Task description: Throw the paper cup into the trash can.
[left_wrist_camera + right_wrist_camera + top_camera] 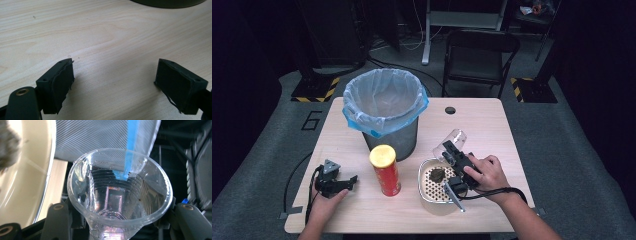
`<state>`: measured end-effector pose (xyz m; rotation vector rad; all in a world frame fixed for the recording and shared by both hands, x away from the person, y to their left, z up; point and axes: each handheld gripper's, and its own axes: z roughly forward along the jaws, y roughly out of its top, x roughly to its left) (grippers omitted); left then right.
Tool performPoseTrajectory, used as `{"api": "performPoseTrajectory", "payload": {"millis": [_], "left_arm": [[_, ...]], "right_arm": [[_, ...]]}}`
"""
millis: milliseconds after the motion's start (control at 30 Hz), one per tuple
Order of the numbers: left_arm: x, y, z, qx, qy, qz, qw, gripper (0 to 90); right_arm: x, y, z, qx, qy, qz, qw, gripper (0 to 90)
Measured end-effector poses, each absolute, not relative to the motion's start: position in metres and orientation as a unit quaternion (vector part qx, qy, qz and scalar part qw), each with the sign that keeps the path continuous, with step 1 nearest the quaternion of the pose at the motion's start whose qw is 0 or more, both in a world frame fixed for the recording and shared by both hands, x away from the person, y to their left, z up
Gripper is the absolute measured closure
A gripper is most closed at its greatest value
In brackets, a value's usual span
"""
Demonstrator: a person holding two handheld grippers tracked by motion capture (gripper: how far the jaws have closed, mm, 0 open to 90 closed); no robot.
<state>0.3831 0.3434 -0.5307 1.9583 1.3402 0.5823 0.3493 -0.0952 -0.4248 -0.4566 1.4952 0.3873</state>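
Centrally, the right gripper (455, 152) pinches a clear plastic cup (452, 142) between its jaws, tilted with the mouth pointing away from the person toward the bin. The cup hangs just above the far rim of a shallow metal tray (424, 192), which lies on the desk (492, 125) near the right hand (486, 172) and carries a dark clump (436, 174) on its perforated floor. In the right gripper view the cup's (120, 195) open mouth faces the camera, with the bin's mesh wall and blue liner edge seen through it.

Left of the tray stands a red canister with a yellow lid (384, 170), upright, just before the wire bin (387, 107) lined with a pale blue bag.

The left gripper (344, 181) rests on the desk at the near left, its jaws spread wide over bare wood.
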Motion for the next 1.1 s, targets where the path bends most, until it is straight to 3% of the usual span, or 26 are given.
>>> {"api": "performPoseTrajectory", "payload": {"millis": [100, 167, 200, 233, 500, 733, 833, 1100], "left_arm": [[0.383, 0.343, -0.531, 0.753, 0.515, 0.224, 0.342, 14.8], [0.383, 0.343, -0.531, 0.753, 0.515, 0.224, 0.342, 14.8], [0.383, 0.343, -0.531, 0.753, 0.515, 0.224, 0.342, 14.8], [0.383, 0.343, -0.531, 0.753, 0.515, 0.224, 0.342, 14.8], [0.383, 0.343, -0.531, 0.753, 0.515, 0.224, 0.342, 14.8], [0.383, 0.343, -0.531, 0.753, 0.515, 0.224, 0.342, 14.8], [0.383, 0.343, -0.531, 0.753, 0.516, 0.224, 0.342, 14.8], [0.383, 0.343, -0.531, 0.753, 0.515, 0.224, 0.342, 14.8]], "right_arm": [[0.352, -0.097, -0.417, -0.149, 0.683, 0.228, 0.677, 41.1], [0.354, -0.101, -0.412, -0.082, 0.694, 0.289, 0.654, 41.1], [0.358, -0.105, -0.406, -0.017, 0.702, 0.356, 0.616, 41.0], [0.358, -0.105, -0.406, -0.017, 0.702, 0.356, 0.616, 41.0], [0.39, -0.125, -0.391, 0.24, 0.69, 0.552, 0.401, 40.8], [0.417, -0.139, -0.397, 0.338, 0.66, 0.62, 0.256, 40.7], [0.42, -0.141, -0.399, 0.353, 0.649, 0.633, 0.233, 40.6], [0.415, -0.138, -0.395, 0.337, 0.66, 0.627, 0.239, 40.7]]}}
